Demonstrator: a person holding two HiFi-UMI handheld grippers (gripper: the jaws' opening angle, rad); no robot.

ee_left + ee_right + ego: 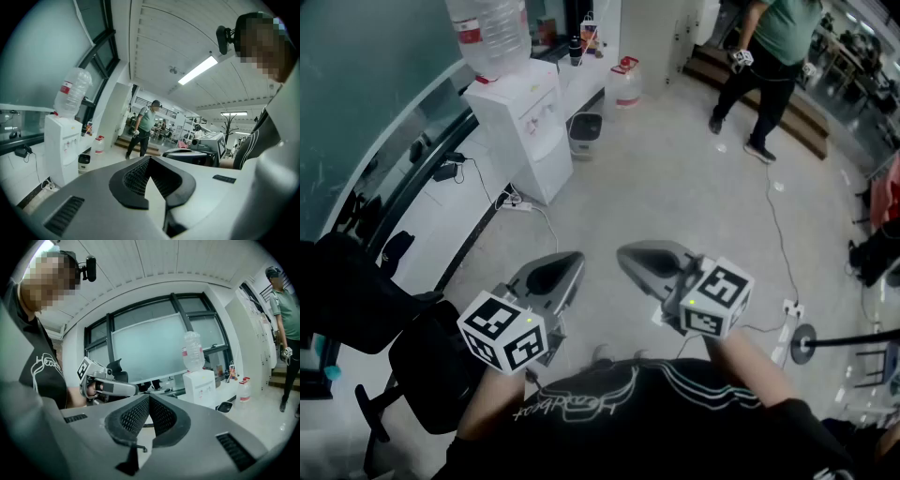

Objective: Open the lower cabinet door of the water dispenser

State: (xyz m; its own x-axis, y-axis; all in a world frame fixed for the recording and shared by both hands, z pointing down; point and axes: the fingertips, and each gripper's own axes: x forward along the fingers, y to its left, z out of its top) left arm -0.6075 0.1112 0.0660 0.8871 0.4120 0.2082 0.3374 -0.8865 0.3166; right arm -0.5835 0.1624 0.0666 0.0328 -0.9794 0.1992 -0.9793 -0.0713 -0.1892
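Note:
The white water dispenser (525, 127) stands by the glass wall at the far left, with a clear bottle (490, 33) upside down on top. Its lower cabinet door (553, 173) looks closed. Both grippers hang well short of it, side by side over the floor. My left gripper (572, 262) is shut with nothing in it, and so is my right gripper (628, 253). In the left gripper view the dispenser (63, 145) is far off to the left of the shut tips (149, 160). In the right gripper view the dispenser (199, 387) is to the right of the shut tips (149, 397).
A person in a green shirt (773, 56) walks at the far right near some steps. A jug with a red cap (623, 84) and a small bin (586, 131) stand beside the dispenser. A power strip with cables (516, 204) lies at its foot. A black chair (422, 366) is at my left.

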